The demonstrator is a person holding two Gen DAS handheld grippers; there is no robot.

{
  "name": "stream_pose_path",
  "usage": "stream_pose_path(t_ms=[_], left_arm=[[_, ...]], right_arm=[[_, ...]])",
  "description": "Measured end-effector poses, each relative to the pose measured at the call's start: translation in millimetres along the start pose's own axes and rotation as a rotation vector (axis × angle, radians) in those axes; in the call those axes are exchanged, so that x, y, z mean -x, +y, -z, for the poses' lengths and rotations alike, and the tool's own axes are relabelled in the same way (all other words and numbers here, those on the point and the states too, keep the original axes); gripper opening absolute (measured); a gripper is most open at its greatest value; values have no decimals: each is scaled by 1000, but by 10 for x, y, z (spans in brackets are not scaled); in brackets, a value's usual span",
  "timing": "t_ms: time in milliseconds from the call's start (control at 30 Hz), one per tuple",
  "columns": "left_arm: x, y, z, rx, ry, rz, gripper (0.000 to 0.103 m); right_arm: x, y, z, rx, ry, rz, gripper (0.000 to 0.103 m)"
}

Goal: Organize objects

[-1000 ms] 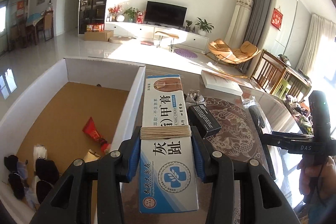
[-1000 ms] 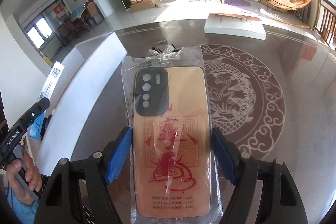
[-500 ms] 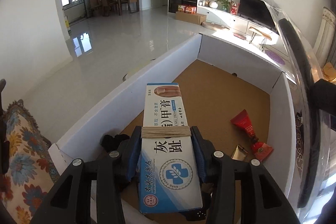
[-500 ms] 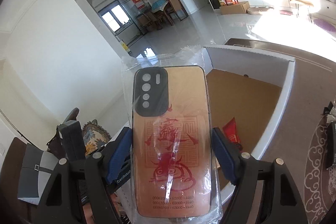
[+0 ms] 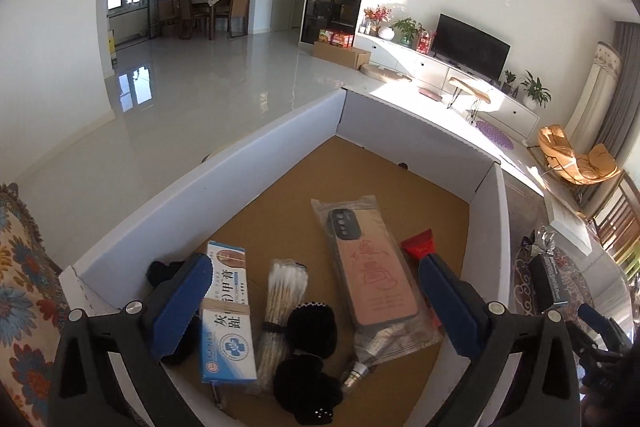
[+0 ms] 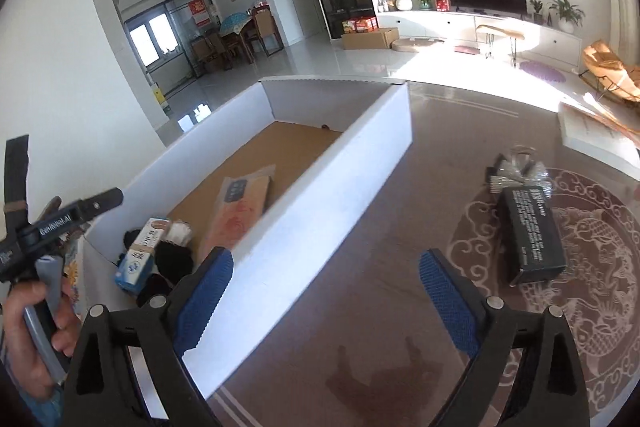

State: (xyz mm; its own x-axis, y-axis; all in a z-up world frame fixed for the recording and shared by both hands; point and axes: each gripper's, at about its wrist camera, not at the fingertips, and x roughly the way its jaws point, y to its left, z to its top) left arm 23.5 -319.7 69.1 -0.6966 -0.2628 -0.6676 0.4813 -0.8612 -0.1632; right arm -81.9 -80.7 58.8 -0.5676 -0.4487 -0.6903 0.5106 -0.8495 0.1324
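Both tongs stand spread and empty: left gripper (image 5: 310,303) over the box (image 5: 256,163), right gripper (image 6: 324,291) over the table (image 6: 360,307). The black carton (image 6: 530,233) lies at 2 o'clock outside the box. Advice: approach squarely and pinch its long sides.

Between my blue-padded left claw (image 5: 316,311) sit a white-walled, brown-floored box (image 5: 224,187), a blue-and-white cream carton (image 5: 228,323) and a tan phone case (image 5: 374,271) printed red, while right of my right claw (image 6: 326,293) lies a black box (image 6: 532,235) on the white-dragon-patterned brown table (image 6: 400,227).
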Motion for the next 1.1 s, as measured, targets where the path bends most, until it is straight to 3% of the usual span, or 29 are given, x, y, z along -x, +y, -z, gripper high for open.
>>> stream_pose_path(t_ms=[167,267,333,500,667,833,1100], left_arm=[[198,-799,82,-110,-37,252,103],[290,-1387,242,-213,-9,388,103],[266,-1774,427,-294,41,440,103],[-125,-2464,1057,-472,192,375,103],[-559,-2540,1516,-533,272,261,103],[-837,-2411,1634,-497,320,202,103],[-792,-2379,1642,-483,274,197,103]], right_arm=[[277,-995,774,33,117,273,96],[484,-1467,1151,-1,169,367,96],[602,-1681,1338,-34,186,397,96],[749,-1892,1525,-157,150,379,103],[744,-1943,1500,-200,154,364,103],[732,-1954,1496,-200,154,364,103],[733,-1953,1495,-200,154,364,103]])
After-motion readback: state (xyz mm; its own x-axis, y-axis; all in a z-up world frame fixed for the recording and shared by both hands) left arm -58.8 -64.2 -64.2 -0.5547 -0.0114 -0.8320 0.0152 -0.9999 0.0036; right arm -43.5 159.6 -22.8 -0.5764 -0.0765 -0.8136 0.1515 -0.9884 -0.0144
